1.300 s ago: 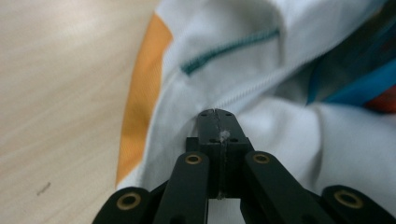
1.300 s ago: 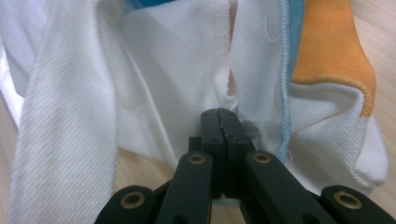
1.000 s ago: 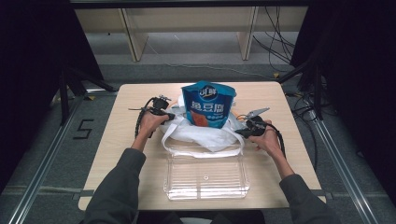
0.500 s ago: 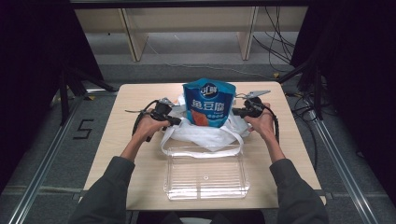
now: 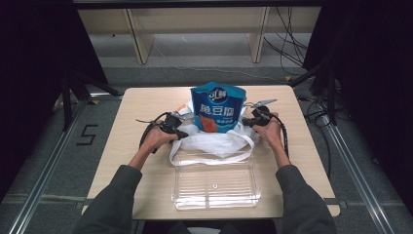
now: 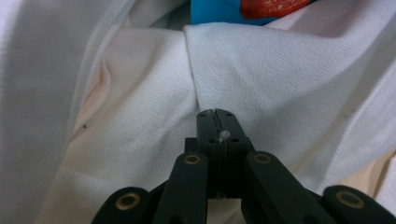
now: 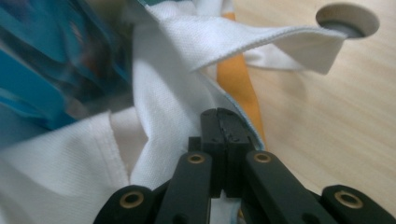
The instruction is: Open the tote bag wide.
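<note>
Both grippers pinch the bag's rim on either side of the pouch

Left gripper, seen along its own black jaws, is clamped tight on a fold of the white cloth bag; the two jaws meet with only a thin seam of fabric between them. Right gripper is clenched the same way on the bag's opposite edge, beside an orange strip of the lining.

From above, the left gripper sits at the bag's left side and the right gripper at its right, each held in one of the person's hands. Between them a blue pouch stands upright, its lower part sunk in the crumpled bag, its top well clear of the cloth. A loose white handle trails onto the wooden table. Just in front of the bag, nearer the person, lies a clear plastic tray with nothing in it.

The work in hand looks like drawing the bag's mouth up around the pouch. To do it well, both grips should stay firm on the rim and rise together, evenly, so the pouch does not tip. Spreading the hands slightly would keep the opening wide; pulling one side harder would likely drag the pouch over or let thin cloth slip out.
</note>
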{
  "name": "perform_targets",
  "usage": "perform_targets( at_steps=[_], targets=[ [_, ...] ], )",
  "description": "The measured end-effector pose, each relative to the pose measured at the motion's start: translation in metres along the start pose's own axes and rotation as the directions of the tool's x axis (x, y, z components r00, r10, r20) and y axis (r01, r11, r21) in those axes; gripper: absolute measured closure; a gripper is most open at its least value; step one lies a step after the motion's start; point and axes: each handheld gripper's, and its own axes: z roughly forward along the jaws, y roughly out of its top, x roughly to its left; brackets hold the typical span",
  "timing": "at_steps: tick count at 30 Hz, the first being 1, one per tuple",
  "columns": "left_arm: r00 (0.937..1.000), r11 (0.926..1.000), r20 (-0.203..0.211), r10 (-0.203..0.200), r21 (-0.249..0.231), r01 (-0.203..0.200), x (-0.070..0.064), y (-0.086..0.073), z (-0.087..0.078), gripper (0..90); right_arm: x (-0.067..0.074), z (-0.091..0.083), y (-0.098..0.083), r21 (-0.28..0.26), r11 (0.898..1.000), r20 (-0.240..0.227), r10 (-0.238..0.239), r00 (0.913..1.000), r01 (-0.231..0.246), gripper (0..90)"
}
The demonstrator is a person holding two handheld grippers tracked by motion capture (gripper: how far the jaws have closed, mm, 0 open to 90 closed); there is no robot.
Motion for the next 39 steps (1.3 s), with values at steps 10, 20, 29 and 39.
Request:
perform_targets(
  at_steps=[10,20,29,39],
  targets=[
    [0.9900,0.9407,0.022,-0.139,-0.310,0.139,0.001,0.013,-0.056,73.0,0.005,-0.058,0.029,-0.096,0.994,0.002,-0.051,0.9987,0.051,73.5],
    [0.9891,0.9277,-0.009,-0.147,-0.348,0.135,-0.033,-0.034,-0.095,56.0,0.005,-0.090,0.031,-0.105,0.992,0.040,-0.058,0.9975,0.062,63.6],
    [0.9805,0.9167,-0.029,-0.194,-0.361,0.171,-0.057,-0.087,-0.107,43.3,0.018,-0.118,0.044,-0.066,0.994,0.042,-0.088,0.9952,0.091,50.4],
    [0.9684,0.9270,-0.081,-0.236,-0.318,0.199,-0.075,-0.130,-0.108,34.9,0.031,-0.138,0.066,-0.011,0.987,0.023,-0.162,0.9866,0.162,42.5]
  ],
)
